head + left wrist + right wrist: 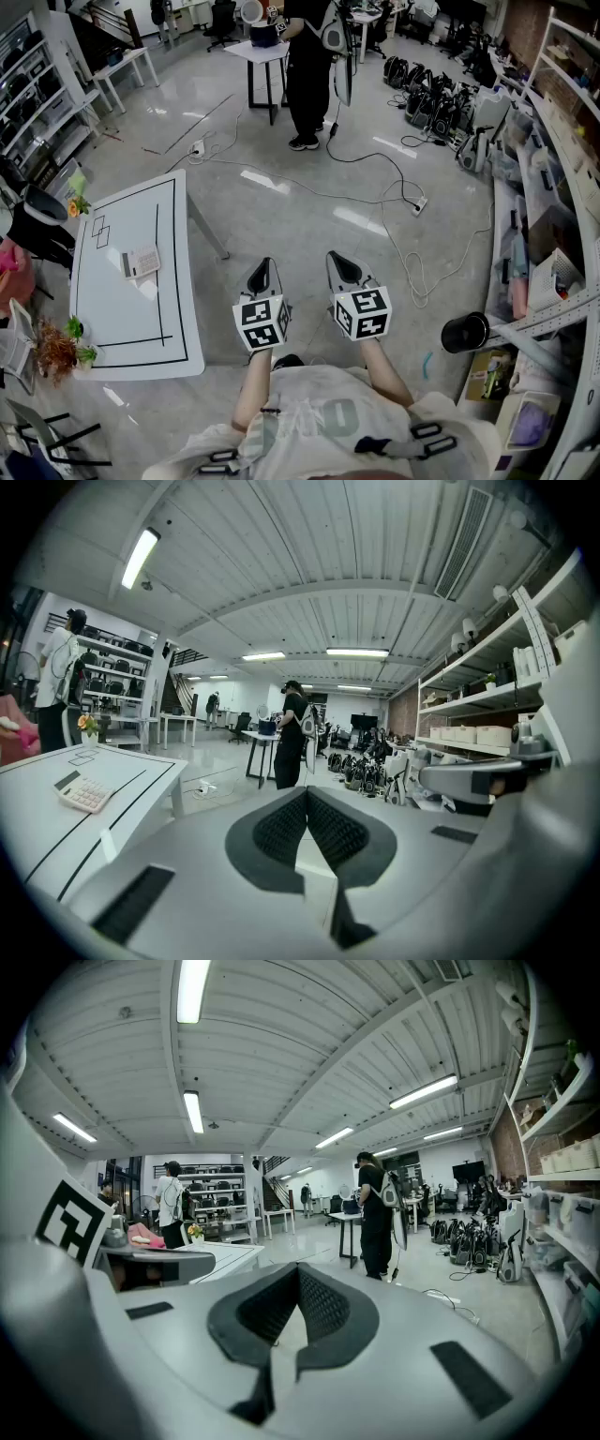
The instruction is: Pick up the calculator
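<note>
Workshop floor (309, 220), white table (155, 314), calculator (141, 262) keys unreadable, left gripper (264, 262) and right gripper (334, 256) closed, empty

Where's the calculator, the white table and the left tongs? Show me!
calculator (141, 261), head view, the middle of its top face.
white table (141, 314), head view, a bare patch of the tabletop.
left tongs (263, 265), head view, the closed tips.

No legible text anywhere: calculator (142, 262) keys too small, shirt print (314, 419) unreadable.
</note>
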Motion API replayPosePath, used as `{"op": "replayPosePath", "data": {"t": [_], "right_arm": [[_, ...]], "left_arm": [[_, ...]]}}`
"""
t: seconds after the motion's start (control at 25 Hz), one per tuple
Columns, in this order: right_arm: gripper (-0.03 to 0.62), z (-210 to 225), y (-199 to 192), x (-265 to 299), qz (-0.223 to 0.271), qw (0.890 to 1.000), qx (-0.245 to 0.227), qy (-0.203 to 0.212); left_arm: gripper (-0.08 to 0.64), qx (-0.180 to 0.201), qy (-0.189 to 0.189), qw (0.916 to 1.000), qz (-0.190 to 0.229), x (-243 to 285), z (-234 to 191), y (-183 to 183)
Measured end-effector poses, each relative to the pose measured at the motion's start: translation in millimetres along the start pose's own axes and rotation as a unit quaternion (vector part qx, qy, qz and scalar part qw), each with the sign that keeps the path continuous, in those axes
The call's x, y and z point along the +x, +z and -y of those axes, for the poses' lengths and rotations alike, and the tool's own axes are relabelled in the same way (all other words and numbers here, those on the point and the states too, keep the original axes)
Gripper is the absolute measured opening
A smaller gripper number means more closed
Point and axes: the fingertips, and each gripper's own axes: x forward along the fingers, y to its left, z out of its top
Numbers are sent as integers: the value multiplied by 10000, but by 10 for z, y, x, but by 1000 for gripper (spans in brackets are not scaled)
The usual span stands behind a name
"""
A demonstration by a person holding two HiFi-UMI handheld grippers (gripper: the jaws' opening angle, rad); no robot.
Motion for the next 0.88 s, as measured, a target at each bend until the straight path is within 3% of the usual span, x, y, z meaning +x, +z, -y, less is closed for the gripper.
{"op": "replayPosePath", "data": {"t": [0.44,0.88], "right_arm": [[3,-47,-80,-142,-6,9999,37,160],[5,-103,-140,-195,61,9969,514,587]], "left_arm": [[21,50,117,9999,6,-177,53,-40],[21,50,381,9993,-3,-376,88,-110]]}}
